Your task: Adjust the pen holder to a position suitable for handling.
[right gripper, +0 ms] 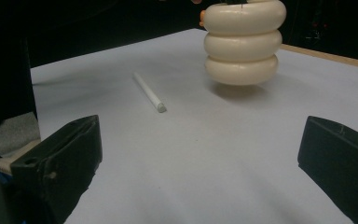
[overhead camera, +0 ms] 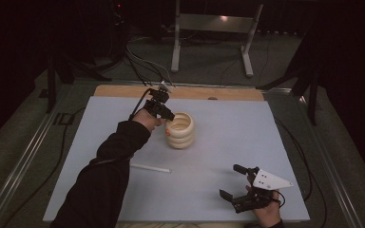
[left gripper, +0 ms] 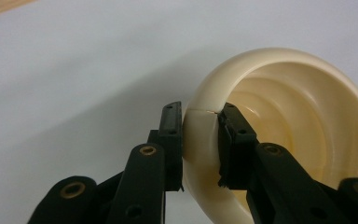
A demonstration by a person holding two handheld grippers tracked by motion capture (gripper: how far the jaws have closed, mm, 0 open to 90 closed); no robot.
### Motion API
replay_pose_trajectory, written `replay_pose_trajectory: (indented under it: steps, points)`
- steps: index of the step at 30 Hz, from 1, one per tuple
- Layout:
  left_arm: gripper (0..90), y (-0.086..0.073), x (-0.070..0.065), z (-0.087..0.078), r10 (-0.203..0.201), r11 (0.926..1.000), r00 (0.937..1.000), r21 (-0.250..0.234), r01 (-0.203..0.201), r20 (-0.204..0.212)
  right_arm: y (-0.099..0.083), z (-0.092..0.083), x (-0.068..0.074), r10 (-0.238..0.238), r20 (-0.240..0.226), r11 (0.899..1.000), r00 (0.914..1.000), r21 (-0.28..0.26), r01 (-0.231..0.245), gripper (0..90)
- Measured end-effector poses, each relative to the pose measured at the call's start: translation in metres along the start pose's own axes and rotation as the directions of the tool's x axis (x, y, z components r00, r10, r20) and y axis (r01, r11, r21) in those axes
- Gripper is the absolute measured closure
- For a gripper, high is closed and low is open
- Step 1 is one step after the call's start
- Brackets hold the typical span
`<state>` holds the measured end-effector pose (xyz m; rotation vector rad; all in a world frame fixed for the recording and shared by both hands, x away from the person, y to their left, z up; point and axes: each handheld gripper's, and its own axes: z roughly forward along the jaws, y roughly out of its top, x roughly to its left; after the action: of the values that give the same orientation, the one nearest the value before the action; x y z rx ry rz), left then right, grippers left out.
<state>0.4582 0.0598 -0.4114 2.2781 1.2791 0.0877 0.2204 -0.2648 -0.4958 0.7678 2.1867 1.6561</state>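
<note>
The cream ribbed cup (overhead camera: 180,130), three stacked rings in shape, hung just above the middle of the pale blue mat (overhead camera: 228,118), its shadow below it in the right gripper view. The left gripper (overhead camera: 167,115) pinched its rim at nine o'clock, one jaw inside, one outside. A white stick (overhead camera: 150,167) lay toward seven o'clock. At five o'clock, the right gripper (overhead camera: 233,181) rested with jaws spread wide, holding nothing.

White stick (overhead camera: 150,167) lying on grey table sheet (overhead camera: 228,142), metal frame (overhead camera: 214,23) beyond
</note>
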Motion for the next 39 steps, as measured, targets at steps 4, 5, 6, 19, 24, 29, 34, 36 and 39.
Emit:
replay_pose_trajectory:
  steps: [4, 5, 6, 19, 24, 29, 34, 36, 39]
  points:
    - [74.7, 0.003, -0.012, 0.006, 0.020, 0.9997, 0.9997, 0.010, -0.021, 0.014, 0.000, 0.001, 0.000, 0.000, -0.003, 1.000, 1.0000, 0.002, 0.000, 0.0]
    - [74.7, 0.003, -0.016, 0.007, 0.027, 0.9996, 0.9995, 0.011, -0.027, 0.016, 0.000, 0.001, 0.000, 0.000, -0.003, 1.000, 1.0000, 0.003, 0.000, 0.0]
    - [74.6, 0.004, -0.019, 0.008, 0.034, 0.9993, 0.9993, 0.013, -0.035, 0.016, 0.000, 0.001, 0.000, -0.001, -0.002, 1.000, 1.0000, 0.004, 0.001, 0.0]
    - [74.6, 0.008, -0.055, 0.021, 0.086, 0.9958, 0.9956, 0.028, -0.087, 0.036, -0.001, 0.002, 0.000, 0.004, -0.009, 1.000, 0.9999, 0.008, -0.004, 0.0]
    - [74.5, 0.006, -0.058, 0.027, 0.083, 0.9957, 0.9959, 0.038, -0.085, 0.035, -0.001, 0.002, -0.001, 0.006, -0.009, 1.000, 0.9999, 0.008, -0.006, 0.0]
    - [74.3, 0.002, -0.062, 0.035, 0.086, 0.9944, 0.9961, 0.059, -0.087, 0.018, -0.001, 0.002, -0.001, 0.005, -0.009, 1.000, 1.0000, 0.007, -0.005, 0.0]
    - [74.1, 0.000, -0.065, 0.035, 0.097, 0.9927, 0.9951, 0.071, -0.098, 0.016, 0.000, 0.002, -0.001, 0.003, -0.006, 1.000, 1.0000, 0.006, -0.003, 0.0]
    - [73.9, -0.001, -0.066, 0.035, 0.101, 0.9926, 0.9948, 0.067, -0.102, 0.017, 0.000, 0.002, -0.001, 0.003, -0.007, 1.000, 1.0000, 0.006, -0.003, 0.0]
    - [72.8, -0.002, -0.065, 0.034, 0.100, 0.9926, 0.9947, 0.067, -0.101, 0.025, 0.000, 0.002, -0.001, 0.004, -0.007, 1.000, 1.0000, 0.007, -0.004, 0.0]
